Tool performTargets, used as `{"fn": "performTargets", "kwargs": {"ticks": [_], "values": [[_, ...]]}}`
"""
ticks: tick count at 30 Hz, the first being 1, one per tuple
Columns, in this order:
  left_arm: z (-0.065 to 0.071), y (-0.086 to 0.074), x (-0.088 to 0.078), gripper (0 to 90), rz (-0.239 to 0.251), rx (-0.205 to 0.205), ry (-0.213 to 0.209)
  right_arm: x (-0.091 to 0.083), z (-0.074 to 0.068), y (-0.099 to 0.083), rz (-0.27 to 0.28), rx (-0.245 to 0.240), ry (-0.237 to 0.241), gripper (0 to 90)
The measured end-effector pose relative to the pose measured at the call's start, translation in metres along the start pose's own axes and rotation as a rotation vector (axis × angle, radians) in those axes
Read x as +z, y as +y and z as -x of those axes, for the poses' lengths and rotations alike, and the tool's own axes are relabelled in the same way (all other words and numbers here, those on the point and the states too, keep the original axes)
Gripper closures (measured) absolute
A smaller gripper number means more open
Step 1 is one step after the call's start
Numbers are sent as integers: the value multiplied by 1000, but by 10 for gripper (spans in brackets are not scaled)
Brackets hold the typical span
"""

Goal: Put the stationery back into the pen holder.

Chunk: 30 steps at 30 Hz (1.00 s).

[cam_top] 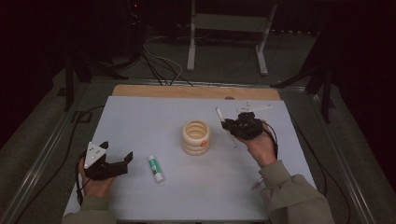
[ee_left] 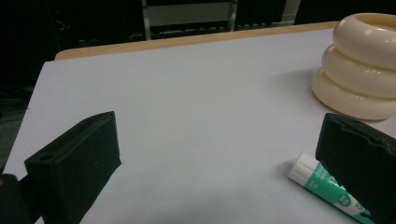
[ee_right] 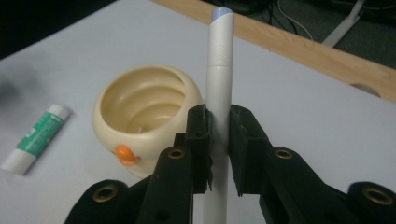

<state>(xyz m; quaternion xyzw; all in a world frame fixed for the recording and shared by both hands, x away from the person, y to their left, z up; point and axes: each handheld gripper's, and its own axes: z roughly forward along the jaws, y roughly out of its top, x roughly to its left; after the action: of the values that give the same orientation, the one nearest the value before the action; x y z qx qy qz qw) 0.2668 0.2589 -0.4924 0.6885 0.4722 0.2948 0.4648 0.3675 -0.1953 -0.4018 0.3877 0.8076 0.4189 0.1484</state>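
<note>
My right gripper (ee_right: pixel 219 140) is shut on a white pen (ee_right: pixel 219 88) with a pale blue tip, which stands up between the jaws. In the high view this gripper (cam_top: pixel 232 125) hangs right of a cream ribbed holder (cam_top: pixel 196 137), and the pen (cam_top: pixel 225 125) slants across its jaws. The holder (ee_right: pixel 142 114) is open-topped and hollow, with an orange knob on its side. My left gripper (cam_top: pixel 122 158) rests open at the table's front left, jaws wide apart with nothing between them (ee_left: pixel 215 158). A green and white glue stick (cam_top: pixel 156 168) lies just right of it, partly behind one jaw (ee_left: pixel 327 184).
The white tabletop (cam_top: pixel 154 116) has a wooden strip along its far edge (cam_top: pixel 196 92). Behind it stand a metal frame (cam_top: pixel 229 28) and loose cables on the dark floor. A small white strip (cam_top: pixel 256 110) lies at the back right.
</note>
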Motion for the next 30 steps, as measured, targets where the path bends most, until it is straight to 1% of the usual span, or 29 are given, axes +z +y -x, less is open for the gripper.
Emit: {"fn": "performTargets", "kwargs": {"ticks": [3,11,14,17,19,30], "values": [[0,0,0,4,-1,1,-1,0,-4,3,25,-1,3,796],[0,0,0,4,-1,1,-1,3,-11,8,50,-4,15,796],[0,0,0,4,-1,1,-1,5,-15,12,70,4,23,796],[0,0,0,4,-2,1,-1,6,-17,14,79,10,23,796],[0,0,0,4,0,1,-1,8,-20,17,87,25,38,796],[0,0,0,4,-1,2,-4,13,-30,27,129,37,47,795]]}}
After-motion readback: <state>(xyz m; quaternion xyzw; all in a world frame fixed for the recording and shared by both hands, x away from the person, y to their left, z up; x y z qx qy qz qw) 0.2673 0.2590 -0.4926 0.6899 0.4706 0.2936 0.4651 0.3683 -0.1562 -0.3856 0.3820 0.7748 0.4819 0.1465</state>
